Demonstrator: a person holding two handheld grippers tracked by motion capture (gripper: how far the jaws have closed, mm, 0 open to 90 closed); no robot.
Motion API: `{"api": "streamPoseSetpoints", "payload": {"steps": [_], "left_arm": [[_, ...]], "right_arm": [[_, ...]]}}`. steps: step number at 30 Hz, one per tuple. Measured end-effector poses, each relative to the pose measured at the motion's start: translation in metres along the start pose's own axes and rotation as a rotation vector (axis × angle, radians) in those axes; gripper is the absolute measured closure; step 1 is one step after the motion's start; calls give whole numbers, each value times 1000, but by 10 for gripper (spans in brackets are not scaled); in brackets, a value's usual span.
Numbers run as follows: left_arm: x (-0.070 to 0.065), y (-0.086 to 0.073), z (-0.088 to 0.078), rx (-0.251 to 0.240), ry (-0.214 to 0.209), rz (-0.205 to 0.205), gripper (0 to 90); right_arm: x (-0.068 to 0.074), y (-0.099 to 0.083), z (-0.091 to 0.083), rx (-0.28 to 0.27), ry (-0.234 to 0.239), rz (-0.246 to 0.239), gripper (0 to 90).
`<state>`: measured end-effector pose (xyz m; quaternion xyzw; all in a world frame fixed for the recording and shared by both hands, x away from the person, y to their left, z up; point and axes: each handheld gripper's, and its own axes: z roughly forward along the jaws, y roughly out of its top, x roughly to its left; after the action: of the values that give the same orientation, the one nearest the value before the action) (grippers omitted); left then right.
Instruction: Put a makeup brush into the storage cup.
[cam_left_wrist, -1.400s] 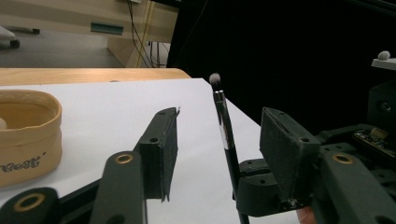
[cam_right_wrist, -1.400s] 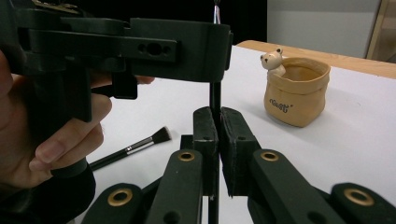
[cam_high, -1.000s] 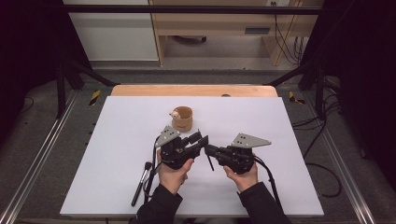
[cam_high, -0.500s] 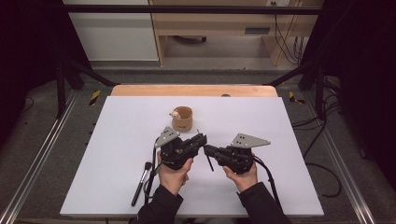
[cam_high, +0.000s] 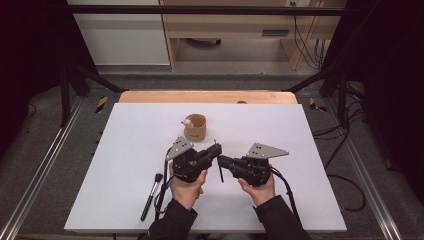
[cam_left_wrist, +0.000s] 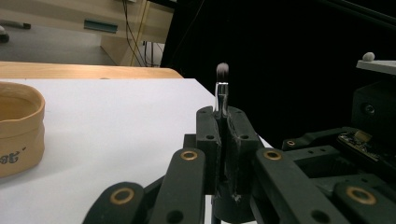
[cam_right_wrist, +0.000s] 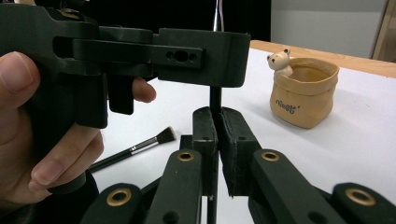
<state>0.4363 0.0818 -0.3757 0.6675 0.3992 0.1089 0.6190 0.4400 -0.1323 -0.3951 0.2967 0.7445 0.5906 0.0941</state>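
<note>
Near the middle of the white table (cam_high: 125, 150), just above its front edge, two hand-held grippers meet tip to tip around one slim small brush (cam_left_wrist: 222, 88). Seen in the left gripper view, the small brush stands upright: a short tuft of bristles, pale at the tip and darker toward the base, sits on a bright metal ferrule, and below that comes a thin black handle. In the high view it reads as a thin dark stick (cam_high: 218, 160) running from about 12 o'clock to 6 o'clock between the two tools.

The left gripper (cam_high: 215, 150) has just been closing, and its black jaws are now pressed onto the ferrule end of the brush, with the tuft rising free above them at 12 o'clock. The right gripper (cam_high: 222, 160) pinches the black handle lower down; in the right gripper view its jaws (cam_right_wrist: 218, 140) are squeezed onto the stick, while the left gripper's jaw block crosses just above, held by the left hand (cam_right_wrist: 28, 140).

At 12 o'clock from the grippers, a little apart, stands a tan pouch-shaped cup (cam_high: 195, 127) with a small pale bear figure (cam_right_wrist: 280, 61) on its rim and dark lettering on its side. At about 8 o'clock from the left hand lies a larger brush (cam_high: 150, 197) with a black handle, flat on the table, its flared bristles pointing up-table.
</note>
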Motion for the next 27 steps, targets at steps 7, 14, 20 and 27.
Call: {"api": "streamPoseSetpoints", "payload": {"steps": [7, 14, 20, 27], "left_arm": [[2, 3, -2, 0, 24, 35, 849], [8, 11, -8, -9, 54, 67, 848], [15, 22, -17, -23, 84, 91, 849], [20, 37, -25, -30, 130, 143, 848]], "right_arm": [[-2, 0, -2, 3, -5, 7, 814], [-6, 0, -6, 16, -45, 1, 734], [-14, 0, -14, 19, -109, 7, 630], [-20, -3, -19, 29, -189, -4, 495]]}}
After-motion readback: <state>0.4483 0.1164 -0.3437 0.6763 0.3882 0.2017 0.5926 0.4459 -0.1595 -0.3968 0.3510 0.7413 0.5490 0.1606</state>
